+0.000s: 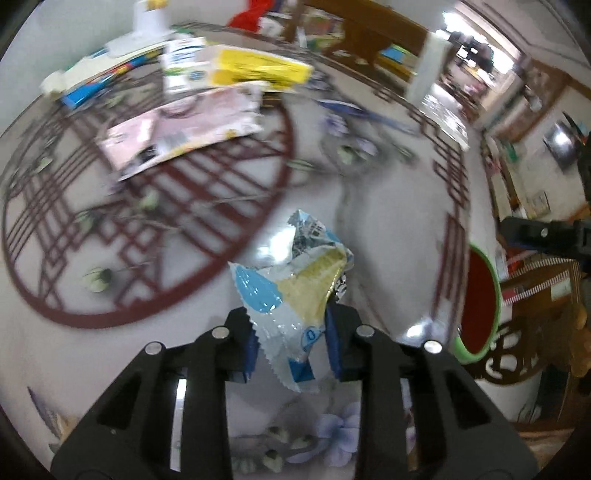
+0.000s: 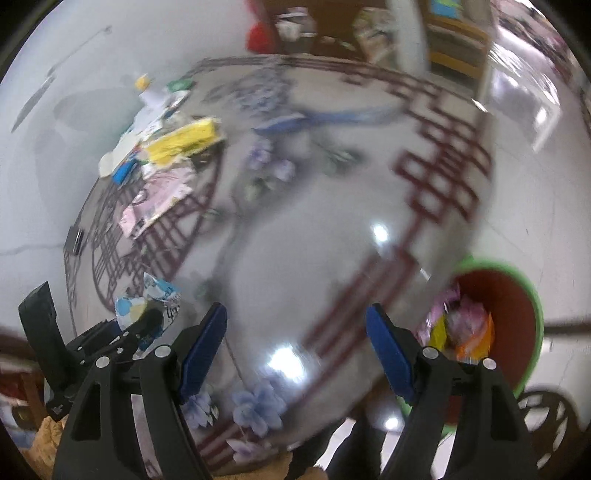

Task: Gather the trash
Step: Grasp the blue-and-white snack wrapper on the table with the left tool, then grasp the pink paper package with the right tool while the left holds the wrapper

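Observation:
My left gripper [image 1: 291, 350] is shut on a crumpled blue, white and yellow snack wrapper [image 1: 295, 288] and holds it above the patterned table. The same wrapper [image 2: 147, 302] shows at the lower left of the right wrist view, in the left gripper. My right gripper [image 2: 295, 350] is open and empty above the table's near edge. A green-rimmed red bin [image 2: 513, 317] stands to its right, off the table, with several wrappers inside; it also shows in the left wrist view [image 1: 480, 295]. More trash lies at the table's far side: a yellow packet [image 1: 258, 70] and a pink packet [image 1: 177, 129].
The white table [image 1: 388, 221] has a dark red lattice pattern and painted flowers. A blue pen-like item [image 2: 321, 118] lies far on the table. Wooden shelves [image 1: 362, 33] stand behind. A doorway and floor [image 1: 461, 74] are at the right.

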The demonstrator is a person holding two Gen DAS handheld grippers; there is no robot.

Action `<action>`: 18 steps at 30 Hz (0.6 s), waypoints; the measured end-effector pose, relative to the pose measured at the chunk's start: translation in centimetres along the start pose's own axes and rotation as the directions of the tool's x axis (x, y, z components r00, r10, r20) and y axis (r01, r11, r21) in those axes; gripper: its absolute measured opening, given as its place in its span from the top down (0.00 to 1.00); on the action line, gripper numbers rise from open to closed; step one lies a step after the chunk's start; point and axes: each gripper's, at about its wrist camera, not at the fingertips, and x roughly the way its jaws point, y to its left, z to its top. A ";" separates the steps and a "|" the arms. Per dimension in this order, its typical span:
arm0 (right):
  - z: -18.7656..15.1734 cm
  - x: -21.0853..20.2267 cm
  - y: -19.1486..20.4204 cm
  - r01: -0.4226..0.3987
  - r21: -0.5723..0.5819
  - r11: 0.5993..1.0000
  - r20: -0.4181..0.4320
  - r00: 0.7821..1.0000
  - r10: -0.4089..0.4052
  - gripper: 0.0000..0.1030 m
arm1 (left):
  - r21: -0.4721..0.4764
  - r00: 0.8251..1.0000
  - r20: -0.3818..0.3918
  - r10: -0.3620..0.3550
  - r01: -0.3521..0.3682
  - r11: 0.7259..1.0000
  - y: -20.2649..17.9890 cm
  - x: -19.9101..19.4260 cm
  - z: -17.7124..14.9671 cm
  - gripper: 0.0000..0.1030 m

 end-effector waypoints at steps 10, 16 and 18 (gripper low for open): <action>8.0 5.3 11.1 -0.030 -0.404 0.914 -0.039 0.999 0.015 0.16 | -0.154 0.998 -0.021 0.064 -0.067 0.986 4.6 0.3 -0.1 0.72; 10.5 10.7 19.7 -0.064 -0.698 0.714 -0.106 0.994 -0.015 0.16 | -0.212 0.997 -0.030 0.070 -0.075 0.974 6.1 0.5 -0.5 0.72; 10.7 12.3 22.3 -0.083 -0.770 0.633 -0.129 0.991 -0.026 0.16 | -0.219 0.997 -0.031 0.077 -0.082 0.972 6.5 0.4 -0.8 0.72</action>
